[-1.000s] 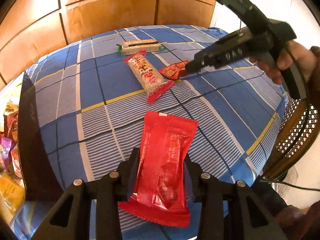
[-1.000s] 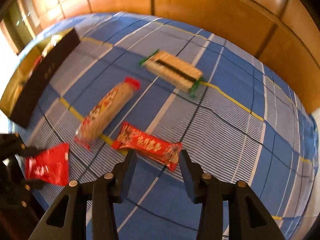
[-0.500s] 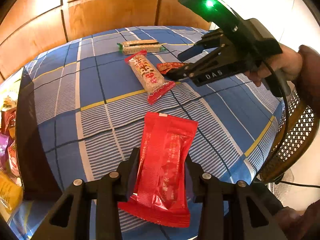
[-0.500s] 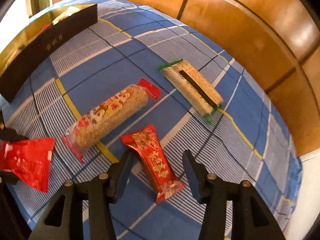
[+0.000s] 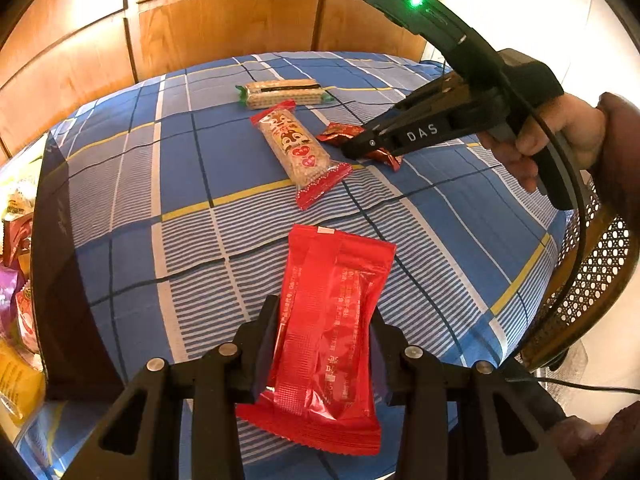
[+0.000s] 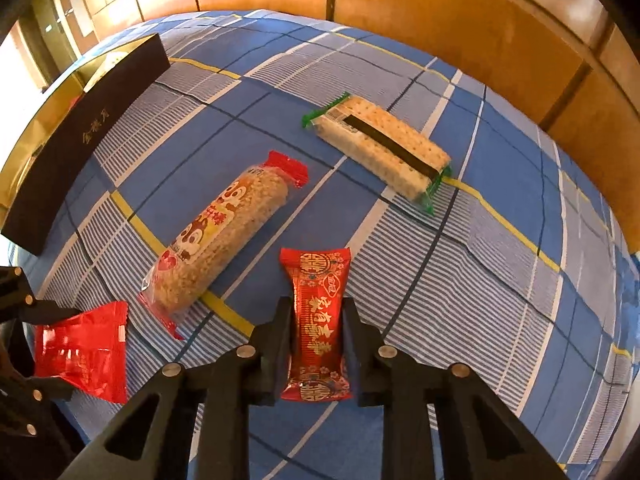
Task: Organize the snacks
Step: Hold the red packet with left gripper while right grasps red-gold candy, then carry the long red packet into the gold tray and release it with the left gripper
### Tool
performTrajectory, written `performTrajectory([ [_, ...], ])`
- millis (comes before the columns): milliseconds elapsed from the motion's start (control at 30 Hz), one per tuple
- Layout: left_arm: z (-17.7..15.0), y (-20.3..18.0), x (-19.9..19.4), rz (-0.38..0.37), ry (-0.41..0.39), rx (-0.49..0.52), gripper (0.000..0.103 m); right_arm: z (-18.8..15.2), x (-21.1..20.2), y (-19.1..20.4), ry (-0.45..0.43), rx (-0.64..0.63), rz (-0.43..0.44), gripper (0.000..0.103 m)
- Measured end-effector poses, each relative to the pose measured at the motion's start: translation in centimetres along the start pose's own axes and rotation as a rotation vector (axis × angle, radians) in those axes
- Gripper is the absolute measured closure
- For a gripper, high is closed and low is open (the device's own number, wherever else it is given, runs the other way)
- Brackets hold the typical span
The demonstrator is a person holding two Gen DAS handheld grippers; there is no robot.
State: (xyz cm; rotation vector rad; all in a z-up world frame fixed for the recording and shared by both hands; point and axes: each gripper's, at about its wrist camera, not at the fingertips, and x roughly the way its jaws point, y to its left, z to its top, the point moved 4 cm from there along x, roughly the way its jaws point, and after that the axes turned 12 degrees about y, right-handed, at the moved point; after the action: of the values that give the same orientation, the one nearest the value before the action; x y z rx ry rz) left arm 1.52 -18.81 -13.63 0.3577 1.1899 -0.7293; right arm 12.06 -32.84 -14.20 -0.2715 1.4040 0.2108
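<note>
Cloth [image 6: 460,312] covers the surface and carries all loose snacks. Cracker pack [image 6: 380,148] lies farthest back, near the wall panels [image 6: 460,16]. Rice bar [image 6: 224,232] lies before it, slantwise. Small packet [image 6: 318,320] sits just right of the rice bar, between the right gripper [image 6: 314,344] fingers. Large pouch [image 5: 328,320] lies nearest, between the left gripper [image 5: 324,344] fingers. Box [image 6: 84,136] stands at the cloth's left edge, more snacks inside.

Place: a home room, likely a bedroom or living room.
Far side: wooden wall panels [image 5: 224,28] with dark seams.
Surface: blue plaid cloth [image 6: 460,288], wrinkled like household bedding or a tablecloth.
Right: woven cane chair [image 5: 592,280] just beside the cloth's edge.
</note>
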Motion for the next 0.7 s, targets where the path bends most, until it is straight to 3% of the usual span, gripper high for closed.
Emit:
performTrajectory([
  [233, -0.2, -0.2, -0.3, 0.021, -0.007, -0.001, 0.065, -0.5, -0.4, 1.6, -0.015, -0.069, -0.094, 0.081],
  [333, -0.2, -0.2, -0.5, 0.023, -0.010, 0.000, 0.065, -0.5, -0.3, 1.5, -0.012, -0.070, -0.095, 0.081],
  [433, -0.1, 0.0, -1.1, -0.014, -0.017, -0.011, 0.065, -0.3, -0.2, 1.3, -0.014, -0.069, -0.090, 0.081],
  [700, 0.6, 1.0, -5.9, -0.083, -0.133, -0.062, 0.065, -1.1, -0.6, 2.7, -0.045, -0.123, -0.150, 0.081],
])
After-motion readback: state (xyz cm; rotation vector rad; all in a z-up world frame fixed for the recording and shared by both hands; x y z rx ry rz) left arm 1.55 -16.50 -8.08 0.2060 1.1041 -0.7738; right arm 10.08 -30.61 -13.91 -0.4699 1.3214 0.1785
